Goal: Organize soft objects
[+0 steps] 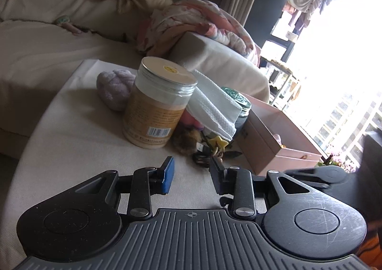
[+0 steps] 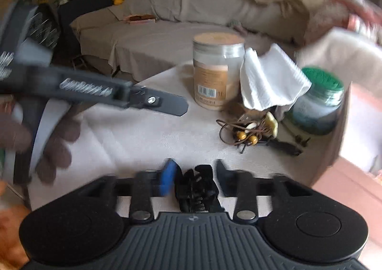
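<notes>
Both hand-held grippers, left (image 1: 191, 174) and right (image 2: 195, 174), hover spread and empty over the bench (image 1: 71, 141); a white folded cloth (image 1: 214, 107) leans just right of the tan jar (image 1: 157, 105), a black hair clip (image 2: 198, 188) nearer.

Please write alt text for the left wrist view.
The open left claw hovers over a cloth-covered table facing a tan jar, a folded white cloth, a purple plush and a pink box.
</notes>
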`<state>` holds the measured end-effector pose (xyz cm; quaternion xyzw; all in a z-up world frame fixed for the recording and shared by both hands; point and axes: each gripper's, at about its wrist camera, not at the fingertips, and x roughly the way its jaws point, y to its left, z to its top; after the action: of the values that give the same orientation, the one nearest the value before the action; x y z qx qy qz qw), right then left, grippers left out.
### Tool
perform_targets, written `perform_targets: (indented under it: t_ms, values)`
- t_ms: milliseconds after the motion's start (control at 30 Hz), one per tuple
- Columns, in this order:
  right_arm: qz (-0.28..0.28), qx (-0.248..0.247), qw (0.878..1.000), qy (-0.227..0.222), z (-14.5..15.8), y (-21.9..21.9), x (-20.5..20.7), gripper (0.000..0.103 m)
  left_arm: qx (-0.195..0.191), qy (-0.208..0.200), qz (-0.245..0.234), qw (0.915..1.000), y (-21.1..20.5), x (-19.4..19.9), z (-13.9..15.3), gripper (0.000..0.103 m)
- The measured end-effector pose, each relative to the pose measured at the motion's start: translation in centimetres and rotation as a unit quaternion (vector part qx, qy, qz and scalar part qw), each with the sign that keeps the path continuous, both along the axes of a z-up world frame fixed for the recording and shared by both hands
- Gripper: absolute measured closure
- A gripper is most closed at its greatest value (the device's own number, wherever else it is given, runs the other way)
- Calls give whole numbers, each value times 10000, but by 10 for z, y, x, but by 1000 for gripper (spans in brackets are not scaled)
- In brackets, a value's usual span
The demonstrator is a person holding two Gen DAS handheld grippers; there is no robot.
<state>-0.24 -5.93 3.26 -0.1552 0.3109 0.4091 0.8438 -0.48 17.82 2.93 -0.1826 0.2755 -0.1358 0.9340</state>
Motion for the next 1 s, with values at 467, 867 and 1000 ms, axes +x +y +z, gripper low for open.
perform_targets:
  t_ms: [467,867,1000]
  values:
    - [-1264,494,9905,-201,1,-82,-14,37,1690,-190,-854,9817,-90,53,7,67]
    - [-1659,1012,9803,343,-16,-112,0,37,2241,-29,-954,9699,-108,76,-6,88]
    - [-1736,1134,9771,478,-16,-114,5,37,1964,-76,-839,9769,-87,48,-2,90]
